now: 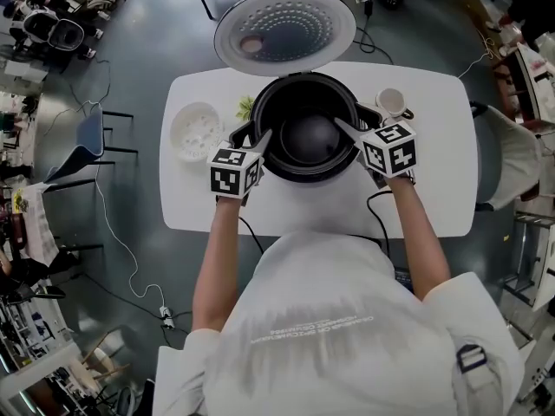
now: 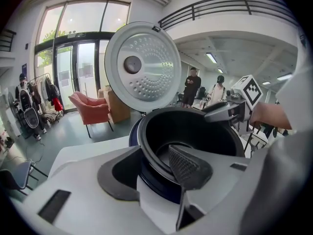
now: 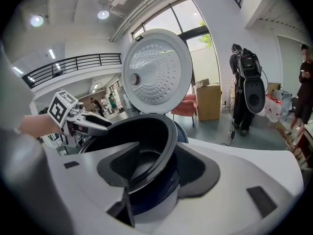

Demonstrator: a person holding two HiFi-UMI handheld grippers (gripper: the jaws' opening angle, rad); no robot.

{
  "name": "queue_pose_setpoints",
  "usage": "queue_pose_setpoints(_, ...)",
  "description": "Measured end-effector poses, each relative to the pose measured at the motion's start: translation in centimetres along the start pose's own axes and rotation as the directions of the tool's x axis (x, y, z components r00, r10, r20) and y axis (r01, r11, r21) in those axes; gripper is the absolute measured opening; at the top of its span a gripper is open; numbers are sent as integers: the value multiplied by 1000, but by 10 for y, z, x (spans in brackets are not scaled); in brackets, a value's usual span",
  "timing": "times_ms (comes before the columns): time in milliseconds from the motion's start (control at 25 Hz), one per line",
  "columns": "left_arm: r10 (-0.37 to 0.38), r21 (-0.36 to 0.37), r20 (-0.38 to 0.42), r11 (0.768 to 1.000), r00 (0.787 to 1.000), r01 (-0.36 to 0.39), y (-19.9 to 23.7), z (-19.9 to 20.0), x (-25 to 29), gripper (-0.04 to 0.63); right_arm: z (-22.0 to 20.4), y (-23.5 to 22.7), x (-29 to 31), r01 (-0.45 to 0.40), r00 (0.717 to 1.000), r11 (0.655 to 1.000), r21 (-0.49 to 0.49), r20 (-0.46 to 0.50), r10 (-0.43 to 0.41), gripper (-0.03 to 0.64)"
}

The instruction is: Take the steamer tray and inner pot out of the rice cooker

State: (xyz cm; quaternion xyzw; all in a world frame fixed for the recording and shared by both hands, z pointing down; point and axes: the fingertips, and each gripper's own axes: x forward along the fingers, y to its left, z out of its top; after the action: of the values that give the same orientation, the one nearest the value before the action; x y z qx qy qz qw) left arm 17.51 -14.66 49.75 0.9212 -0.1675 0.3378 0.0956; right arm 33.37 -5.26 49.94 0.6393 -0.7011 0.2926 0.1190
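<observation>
**Rice cooker, both grippers at the pot.** The cooker (image 2: 159, 186) stands mid-surface (image 1: 434, 154), with its lid (image 1: 284, 29) swung open behind it. The black inner pot (image 1: 308, 137) sits in the cooker. The left gripper (image 1: 253, 135) and right gripper (image 1: 357, 121) straddle opposite sides of the pot's rim. On each, the jaws are apart and unclamped, one inside the pot and one outside. The white steamer tray (image 1: 195, 131) lies on the surface left of the cooker. A cup (image 1: 392, 102) stands to the cooker's right, and a green item (image 1: 245, 107) lies between tray and cooker.

The black inner pot (image 1: 305, 133) sits upright and empty inside the open rice cooker (image 3: 152, 195), upper centre of the frame. The white perforated steamer tray (image 1: 195, 131) lies apart at its left.
</observation>
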Motion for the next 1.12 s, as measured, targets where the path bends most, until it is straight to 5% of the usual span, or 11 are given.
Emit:
queue_pose_setpoints(360, 26, -60, 44, 998, 999, -24, 0, 2, 0, 168, 1, -10, -1, 49, 998, 999, -5, 27, -49, 166)
queue_pose_setpoints(480, 27, -129, 66, 991, 997, -18, 0, 4, -1, 166, 1, -14, -1, 81, 997, 995, 51, 6, -81, 151)
queue_pose_setpoints(600, 19, -272, 114, 962, 993, 12, 2, 6, -5, 166, 0, -15, -1, 114, 993, 992, 53, -21, -113, 138)
queue_pose_setpoints(840, 21, -446, 220, 891, 975, 82, 5, 15, -12, 167, 7, -14, -6, 135, 991, 988, 82, -11, -134, 123)
queue_pose_setpoints(1120, 19, -491, 271, 863, 962, 121, 5, 19, -23, 166, 24, -10, -16, 89, 992, 982, 168, 69, -102, 100)
